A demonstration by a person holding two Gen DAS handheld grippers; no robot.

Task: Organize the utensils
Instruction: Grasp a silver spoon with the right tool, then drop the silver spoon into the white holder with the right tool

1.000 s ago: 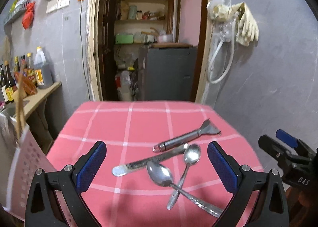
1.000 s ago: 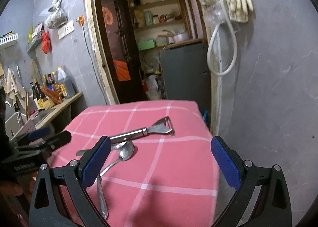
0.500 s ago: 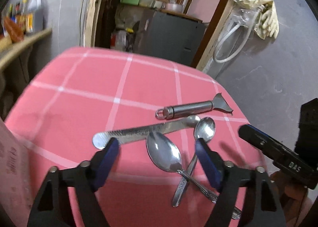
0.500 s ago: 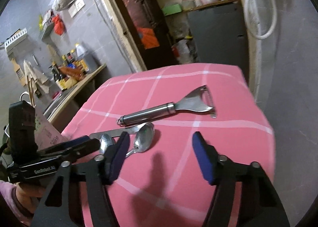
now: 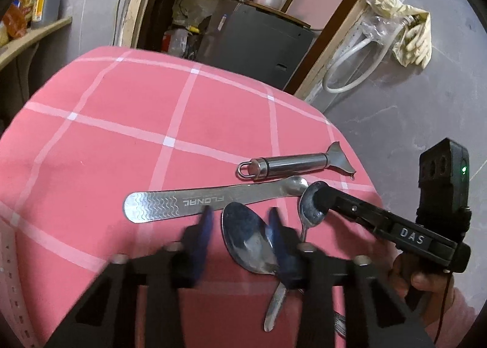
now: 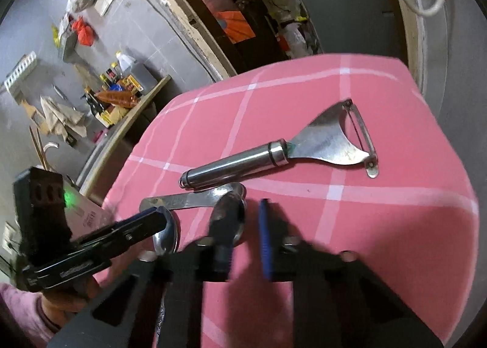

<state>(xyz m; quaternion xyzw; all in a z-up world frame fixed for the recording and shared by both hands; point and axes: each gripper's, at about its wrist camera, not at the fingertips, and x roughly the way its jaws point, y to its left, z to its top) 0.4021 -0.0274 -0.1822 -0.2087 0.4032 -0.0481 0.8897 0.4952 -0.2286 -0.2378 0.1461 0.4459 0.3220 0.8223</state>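
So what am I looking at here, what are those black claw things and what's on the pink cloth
Each is a hand-held gripper: a two-finger clamp a person carries, with a camera looking along its fingers. One picture comes from the left hand-held gripper, the other from the right hand-held gripper; each also shows its partner at the side. On the pink checked cloth lie a steel peeler, a flat metal utensil and two crossed spoons. The left one has its fingers partly closed, low around the big spoon; the right is low over the small spoon, one finger on its bowl. Neither visibly holds anything yet; the blur makes that hard to tell.
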